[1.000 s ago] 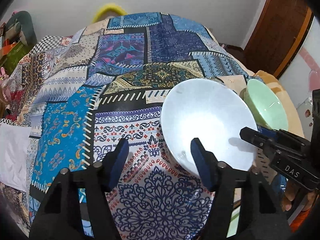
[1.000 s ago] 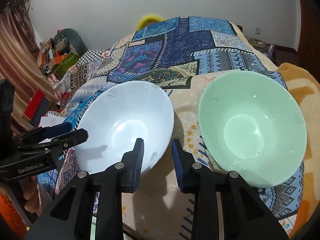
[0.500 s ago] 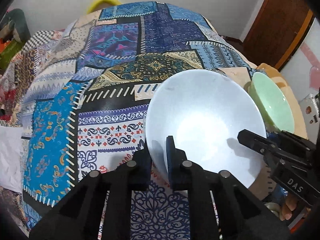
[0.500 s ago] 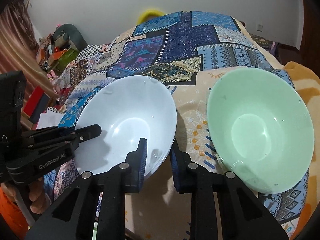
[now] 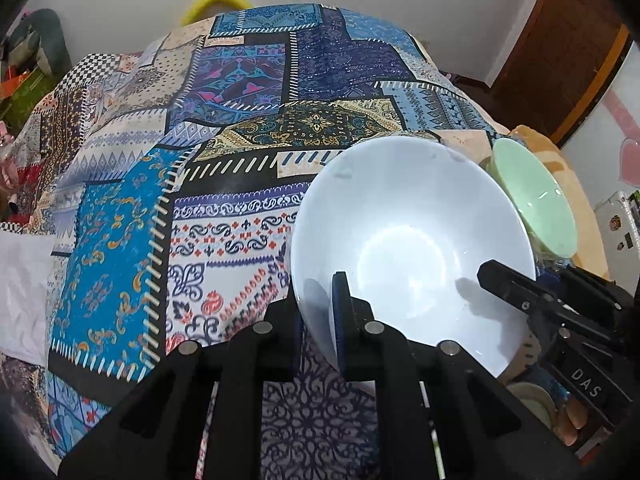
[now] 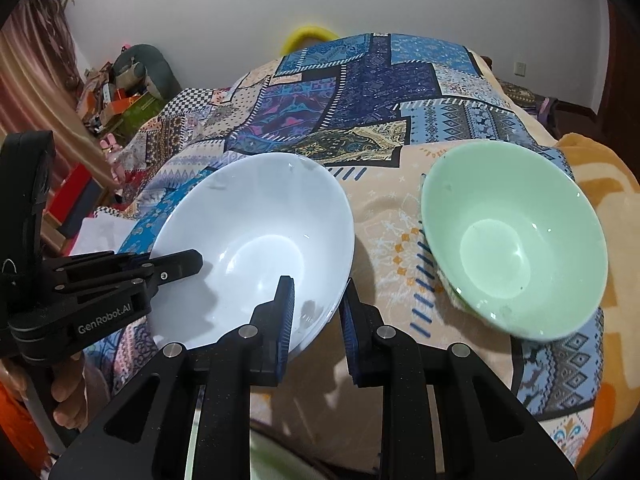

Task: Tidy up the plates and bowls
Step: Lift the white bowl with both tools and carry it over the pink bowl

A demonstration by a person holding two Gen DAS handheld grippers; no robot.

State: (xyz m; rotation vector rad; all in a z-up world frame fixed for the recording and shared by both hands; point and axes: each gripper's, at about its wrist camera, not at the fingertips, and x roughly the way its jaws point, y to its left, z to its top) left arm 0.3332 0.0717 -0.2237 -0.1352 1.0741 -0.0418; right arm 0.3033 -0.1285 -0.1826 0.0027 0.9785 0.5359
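A white bowl (image 5: 408, 240) (image 6: 256, 240) rests tilted on the patchwork quilt, held from both sides. My left gripper (image 5: 316, 328) is shut on its near-left rim, one pad inside and one outside. In the right wrist view the left gripper (image 6: 168, 266) bites the bowl's left edge. My right gripper (image 6: 318, 316) is shut on the near-right rim, and the left wrist view shows the right gripper (image 5: 516, 286) at the bowl's right side. A pale green bowl (image 6: 516, 248) (image 5: 532, 204) sits apart to the right on the cream and orange blanket.
The quilt (image 5: 240, 120) covers a bed that stretches away ahead. An orange blanket (image 6: 600, 184) lies at the right edge. Boxes and clutter (image 6: 120, 96) stand on the floor to the left. A wooden door (image 5: 568, 40) is at the far right.
The left gripper's jaws, wide apart a second ago, have closed on the white bowl's rim. The right gripper has pinched slightly tighter on the rim. Both hands stayed about where they were.
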